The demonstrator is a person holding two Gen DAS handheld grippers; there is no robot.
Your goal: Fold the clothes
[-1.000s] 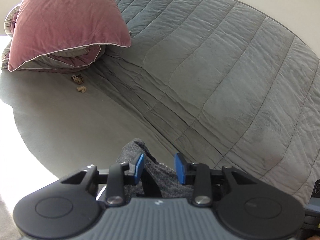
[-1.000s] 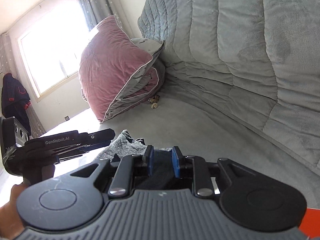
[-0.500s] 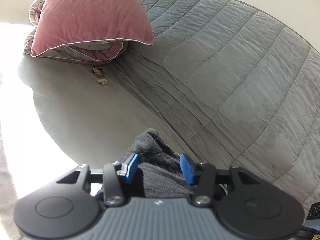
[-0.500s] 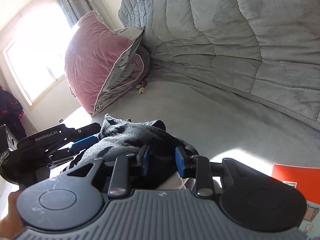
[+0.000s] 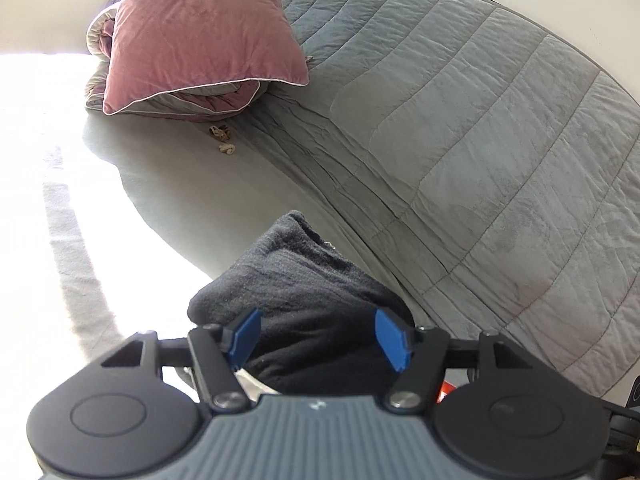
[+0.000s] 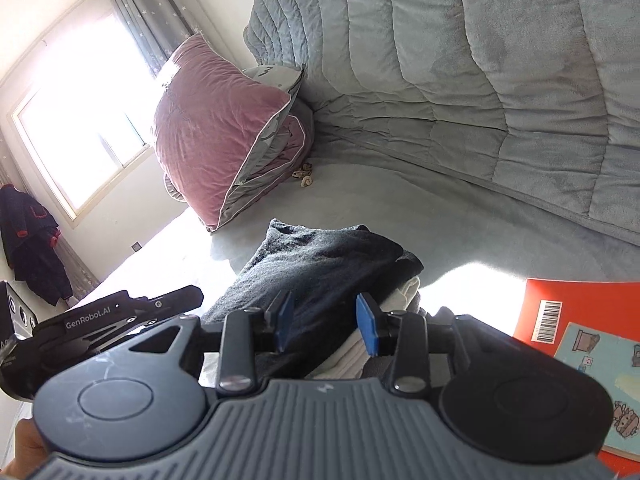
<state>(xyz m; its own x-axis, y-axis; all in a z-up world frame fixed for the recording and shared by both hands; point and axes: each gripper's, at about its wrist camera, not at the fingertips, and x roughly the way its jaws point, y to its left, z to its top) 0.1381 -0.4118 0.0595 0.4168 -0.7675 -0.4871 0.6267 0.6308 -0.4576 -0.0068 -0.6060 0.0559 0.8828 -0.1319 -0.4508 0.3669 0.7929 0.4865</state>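
My own gripper bodies hid the near end of the dark garment (image 5: 316,296), so I couldn't see where it ended. In the right view a white cloth (image 6: 404,292) showed only as a sliver under it. Glare bleached out the bed (image 5: 248,200) on the window side. The orange book (image 6: 580,300) ran off the frame's edge, and I couldn't read the small picture card (image 6: 600,356) on it. The tiny beige bits (image 5: 224,140) by the pillow (image 5: 200,32) were too small to identify.
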